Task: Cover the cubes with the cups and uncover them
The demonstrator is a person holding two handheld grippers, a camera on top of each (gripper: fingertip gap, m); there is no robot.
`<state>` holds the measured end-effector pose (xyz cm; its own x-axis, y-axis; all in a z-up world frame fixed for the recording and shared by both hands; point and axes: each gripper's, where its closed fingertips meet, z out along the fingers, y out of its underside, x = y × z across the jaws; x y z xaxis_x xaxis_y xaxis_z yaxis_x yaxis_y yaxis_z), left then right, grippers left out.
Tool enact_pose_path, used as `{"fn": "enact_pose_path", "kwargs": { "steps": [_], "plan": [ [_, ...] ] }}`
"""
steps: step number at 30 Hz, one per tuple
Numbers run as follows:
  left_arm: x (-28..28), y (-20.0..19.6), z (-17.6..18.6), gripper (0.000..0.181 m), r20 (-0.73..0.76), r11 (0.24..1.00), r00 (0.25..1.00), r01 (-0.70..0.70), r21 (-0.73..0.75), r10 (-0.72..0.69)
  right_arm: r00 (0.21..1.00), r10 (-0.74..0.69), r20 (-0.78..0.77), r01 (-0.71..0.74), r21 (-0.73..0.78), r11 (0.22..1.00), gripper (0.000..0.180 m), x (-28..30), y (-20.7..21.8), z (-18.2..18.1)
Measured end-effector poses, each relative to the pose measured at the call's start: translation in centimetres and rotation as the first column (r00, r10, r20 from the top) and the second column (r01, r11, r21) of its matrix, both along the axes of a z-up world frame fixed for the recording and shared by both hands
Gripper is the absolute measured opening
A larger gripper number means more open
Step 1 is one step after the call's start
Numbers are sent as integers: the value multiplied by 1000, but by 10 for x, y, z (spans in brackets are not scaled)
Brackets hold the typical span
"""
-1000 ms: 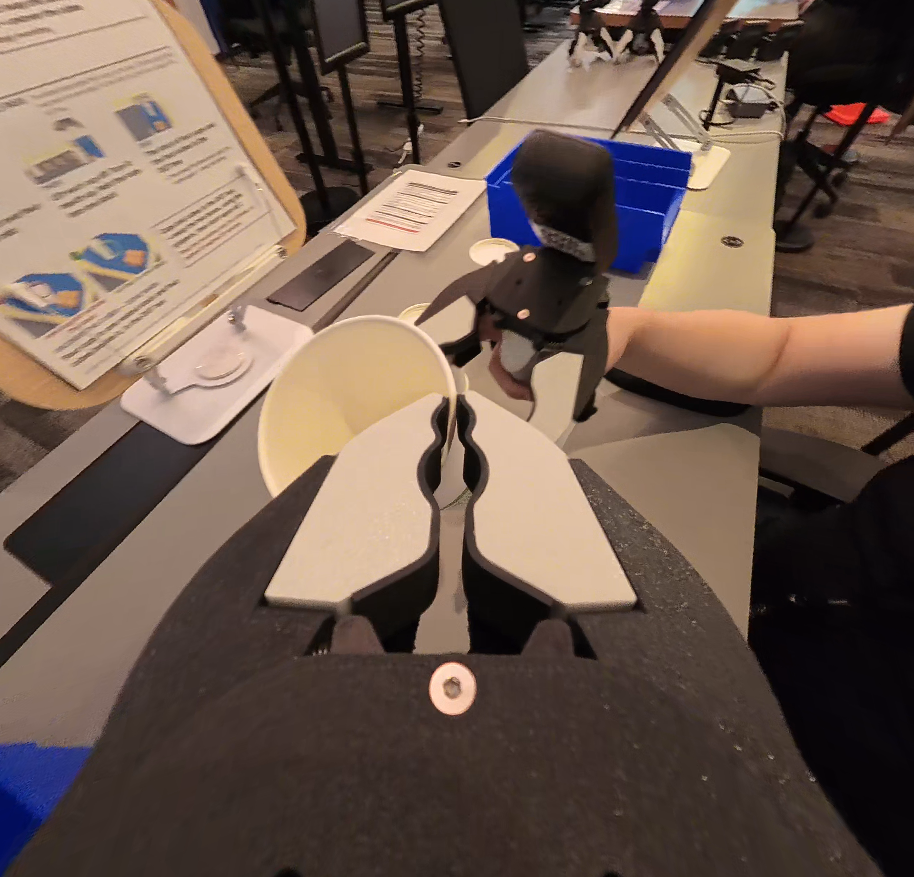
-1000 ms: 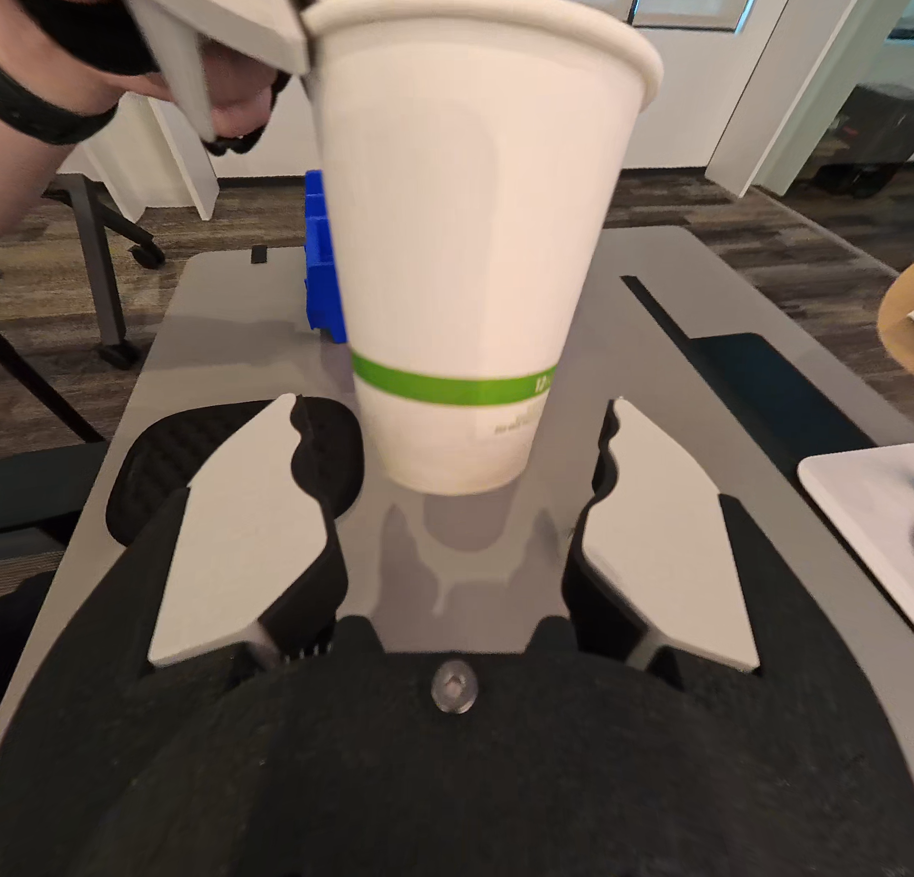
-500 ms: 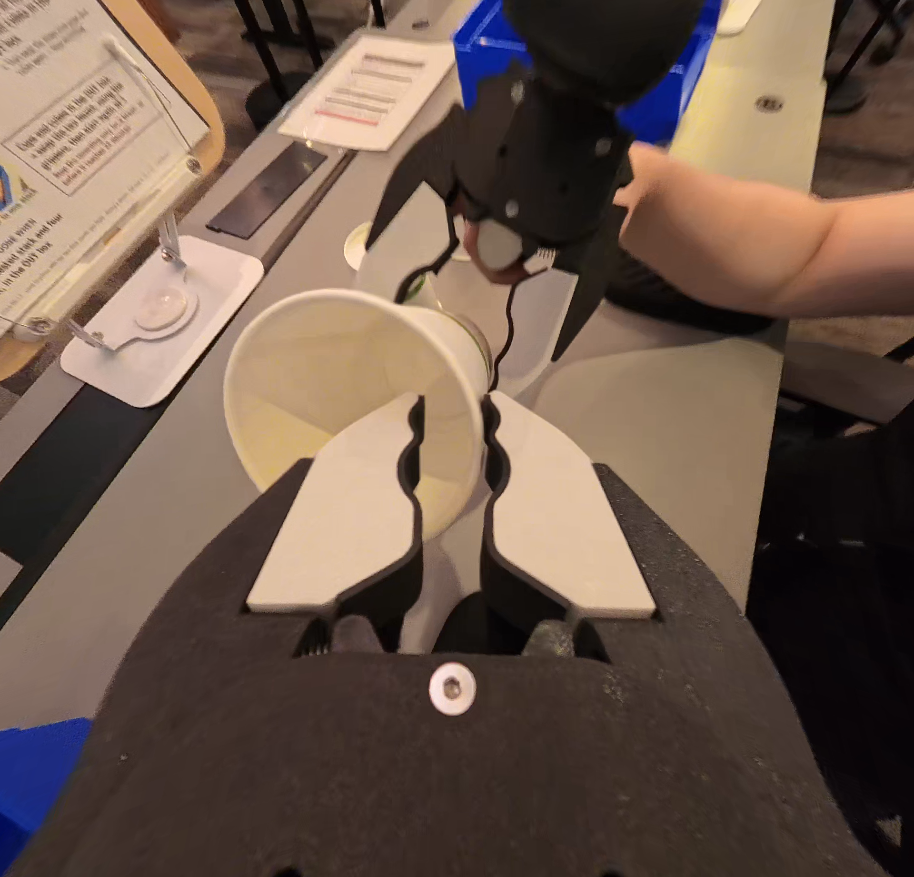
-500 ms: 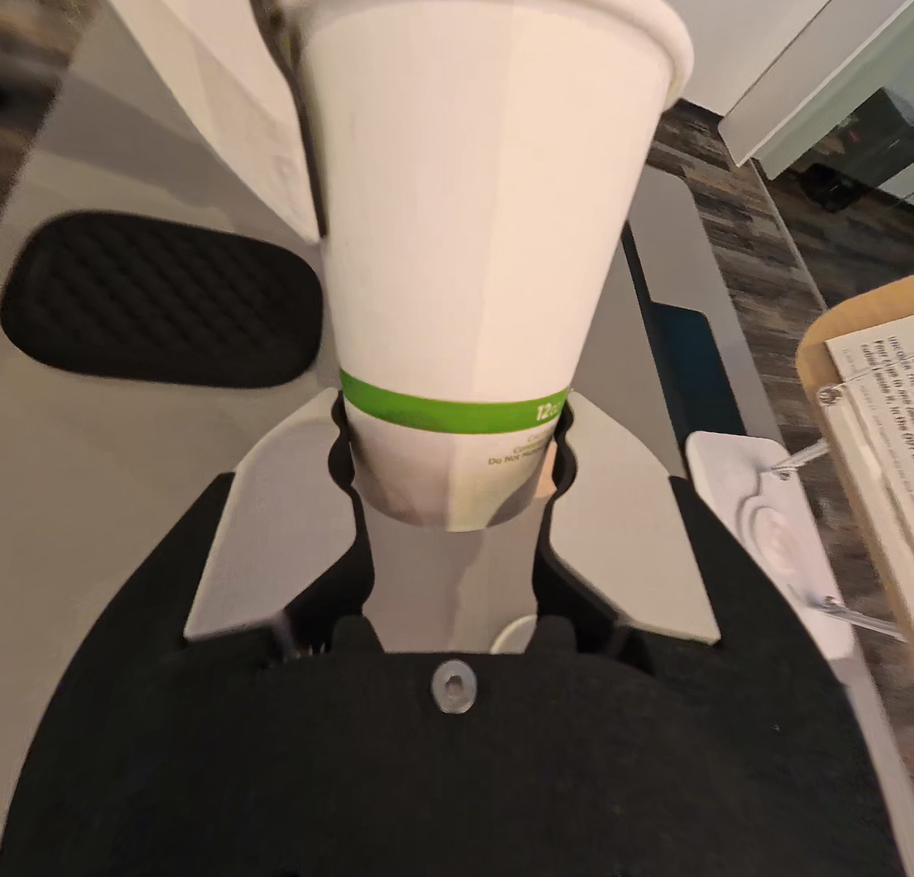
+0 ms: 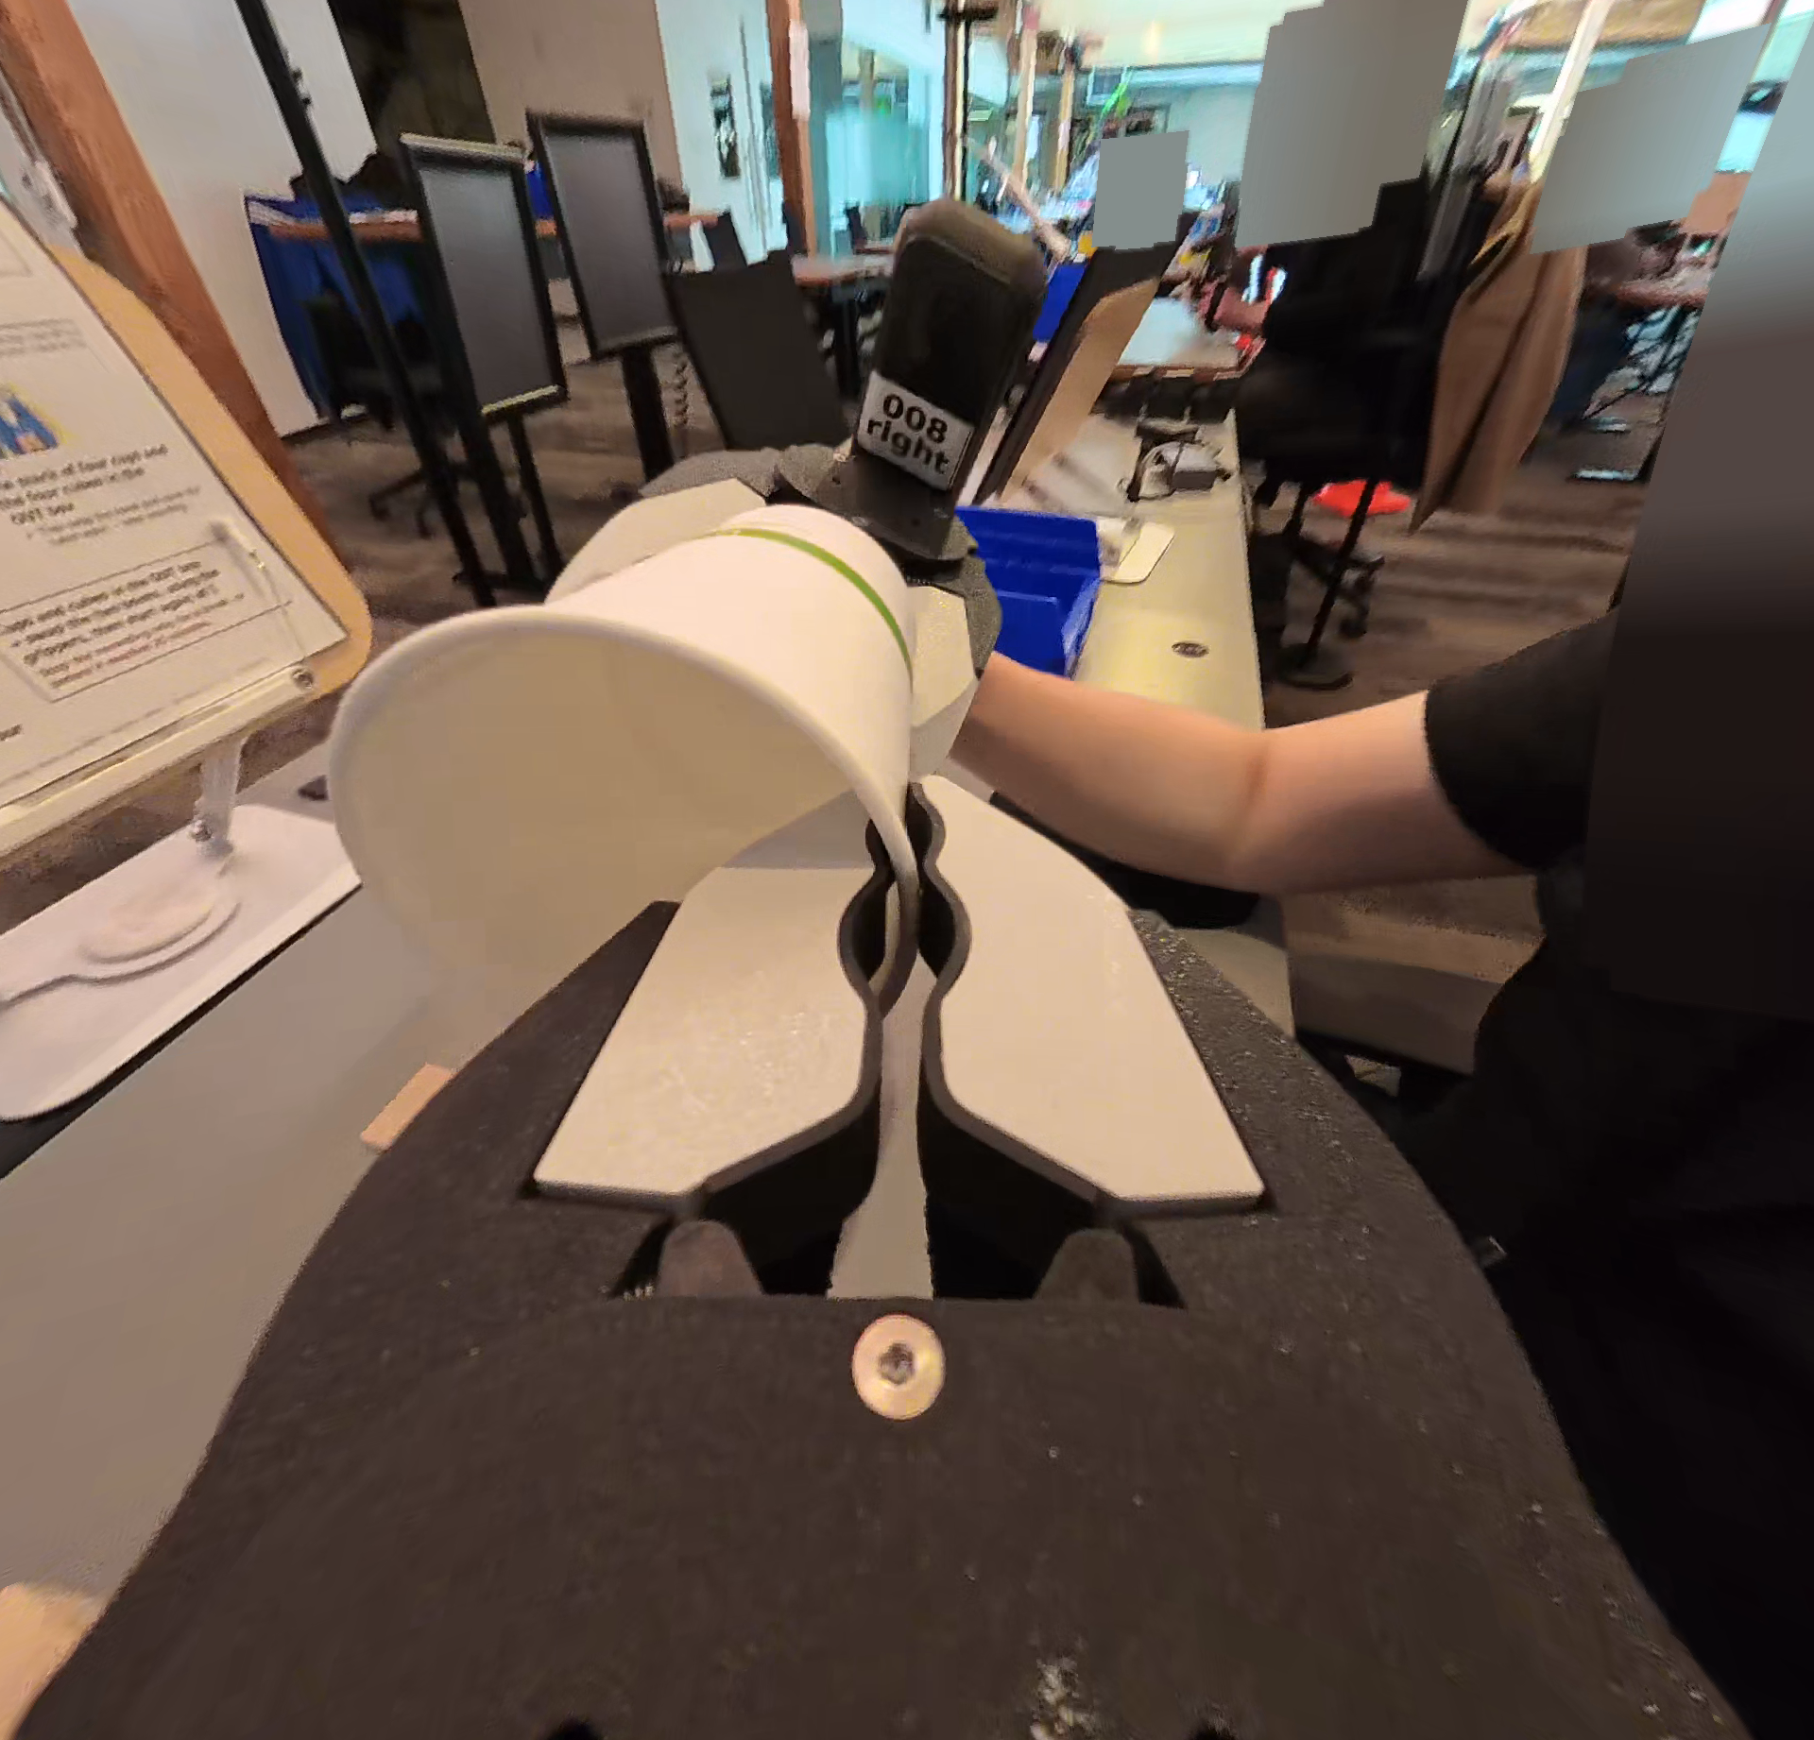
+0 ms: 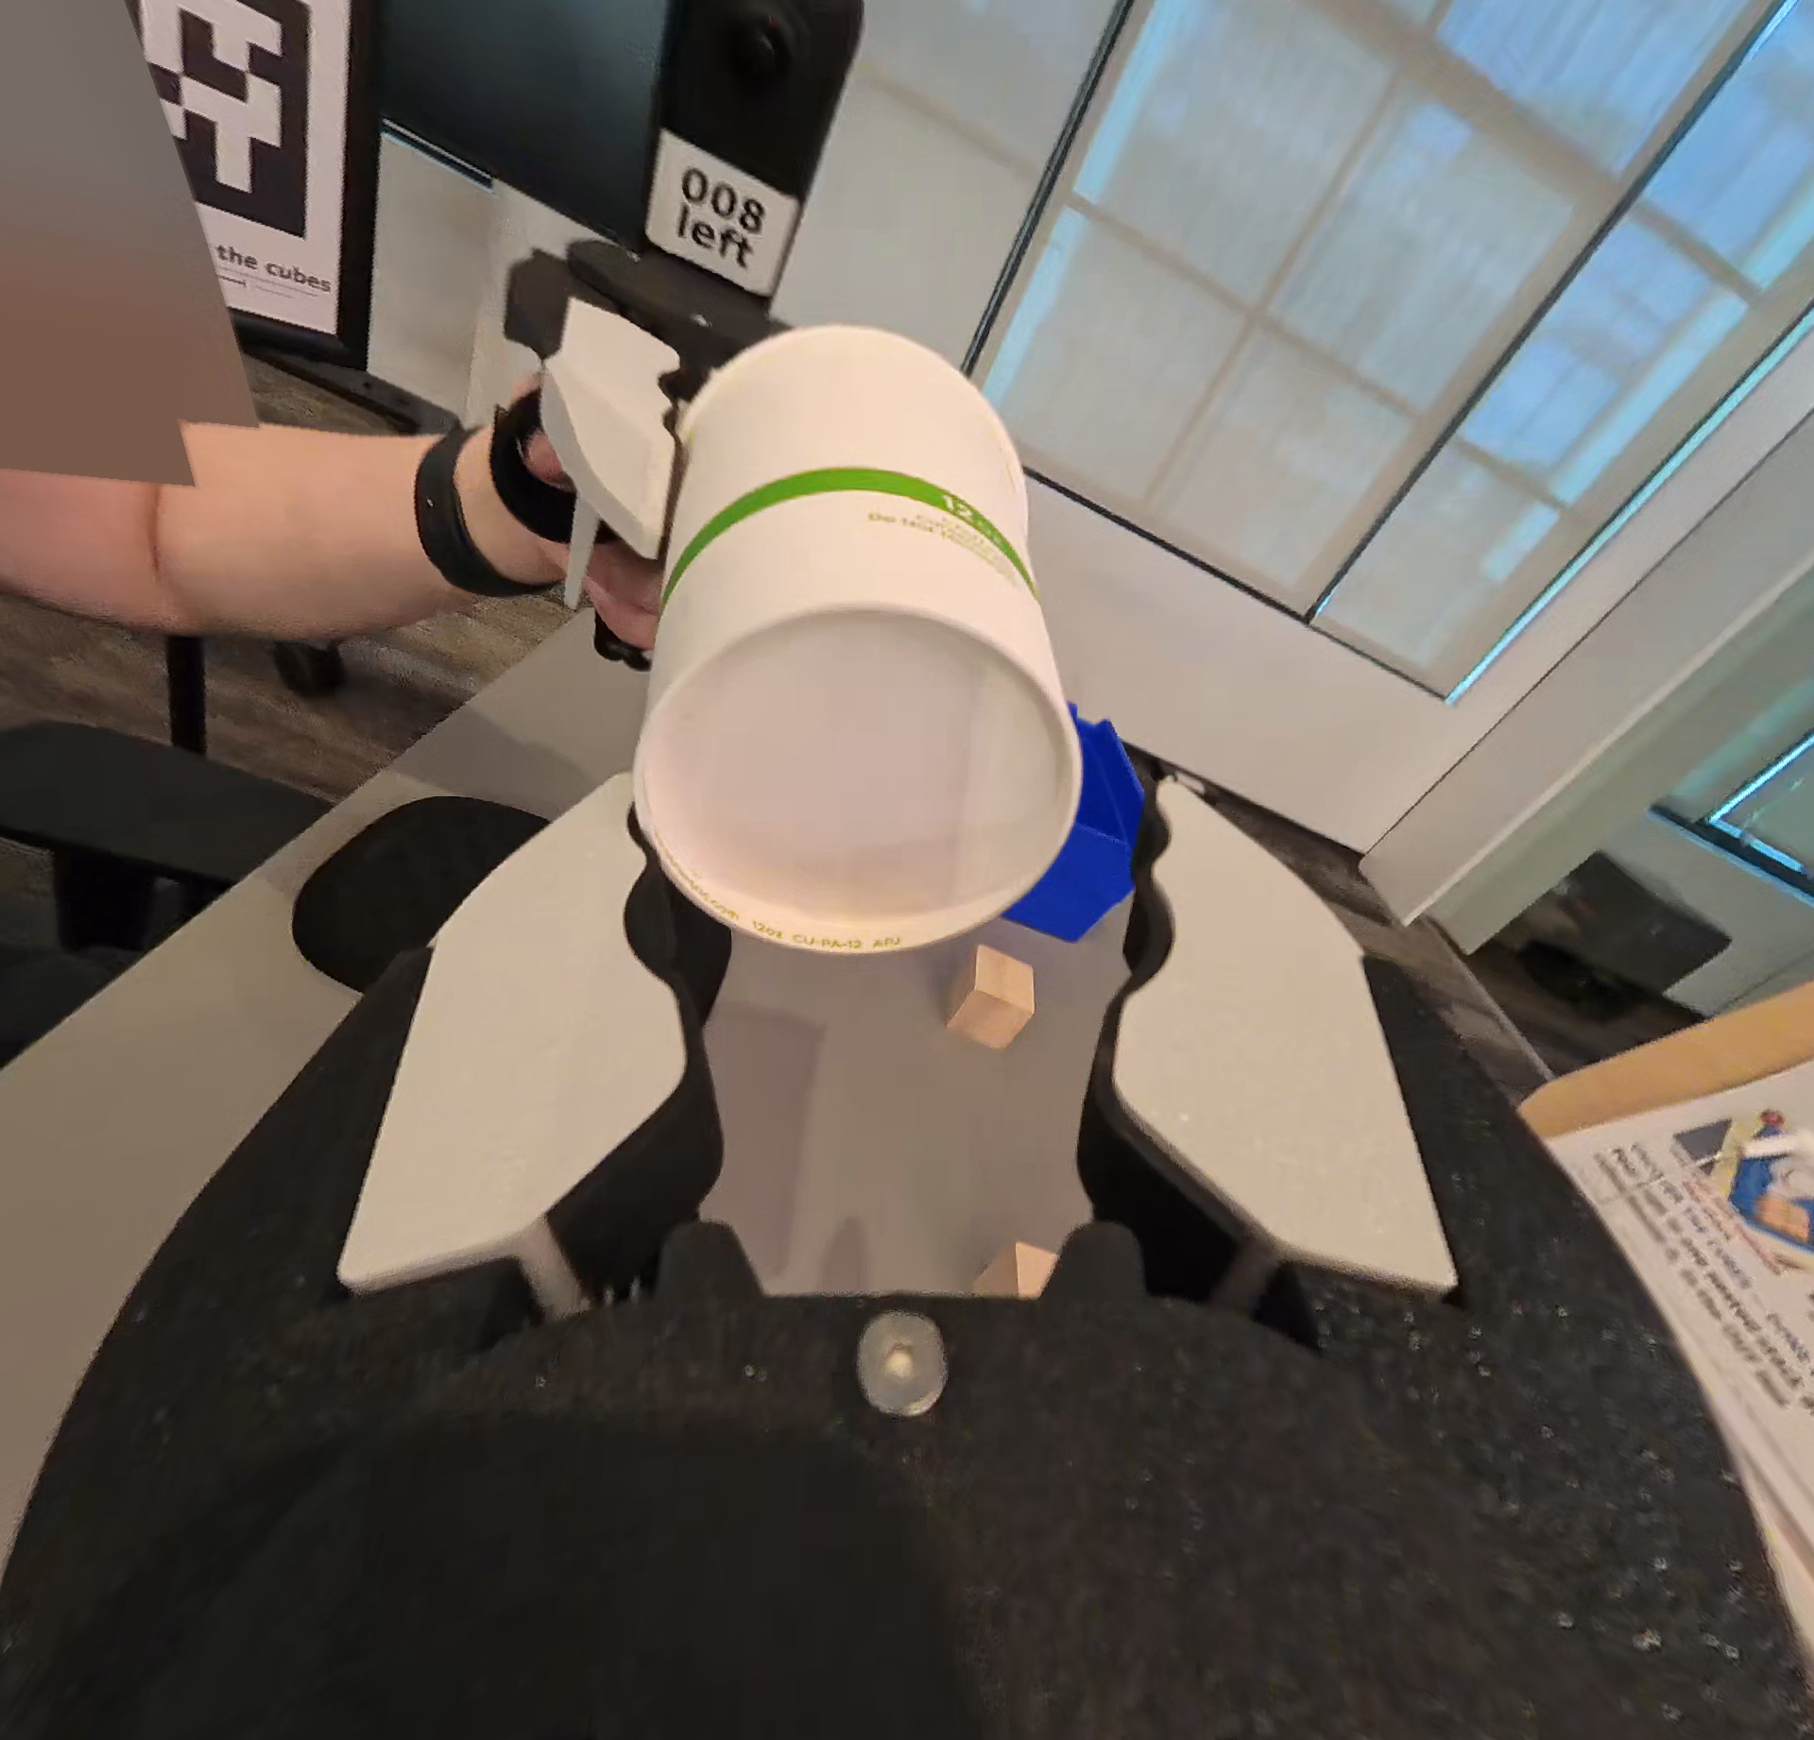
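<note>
- Cup [image 5: 628, 731]: in the air over the bench [image 6: 550, 711], tipped on its side, neither upright nor mouth-down.
- Long axis runs tool to tool: the mouth is at the left tool's end and the green-band base points at the right tool.
- Left tool [image 5: 905, 868]: closed narrow on the cup's rim, pinching the wall with one finger inside and one outside. It carries the cup alone.
- Right tool [image 6: 893, 810]: jaws wide and holding nothing. The cup base sits between its tips. The left tip looks to be at the base edge and the right tip is clear of it. I can't tell if there is real contact.
- Cubes: one cube [image 6: 991, 1006] sits on the bench below the cup base, bare. A second cube [image 6: 1016, 1271] is closer in under the right tool, half hidden by its body.
- Key relation: the cubes lie below the cup at its base end, while the mouth faces sideways, away from them.
- My read: the cup needs to keep rolling to mouth-down, then shift toward the right tool's side to land over the bare cube.
- The left tool has the cup, and the right tool is nearer the cubes.
- Risk: a rim pinch is a thin hold, so the cup could swing or slip during the flip.
- Blue bin [image 6: 1080, 859]: just beyond the first cube, and it limits overshoot that way.
</note>
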<state>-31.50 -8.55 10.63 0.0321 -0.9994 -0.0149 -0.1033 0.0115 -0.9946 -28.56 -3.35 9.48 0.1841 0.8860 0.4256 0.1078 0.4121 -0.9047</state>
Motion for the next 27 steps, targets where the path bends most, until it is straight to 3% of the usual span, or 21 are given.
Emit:
{"fn": "enact_pose_path", "kwargs": {
  "steps": [10, 27],
  "plan": [
    [1, -18, 2, 0, 71, 998, 996, 53, 20, -54, 999, 34, 27, -38, 125, 991, 86, -6, -30, 15],
    [-3, -27, 3, 1, 89, 996, 995, 39, 76, -46, 998, 30, 48, -39, 199, 979, 81, -8, -41, 19]
  ]
}}
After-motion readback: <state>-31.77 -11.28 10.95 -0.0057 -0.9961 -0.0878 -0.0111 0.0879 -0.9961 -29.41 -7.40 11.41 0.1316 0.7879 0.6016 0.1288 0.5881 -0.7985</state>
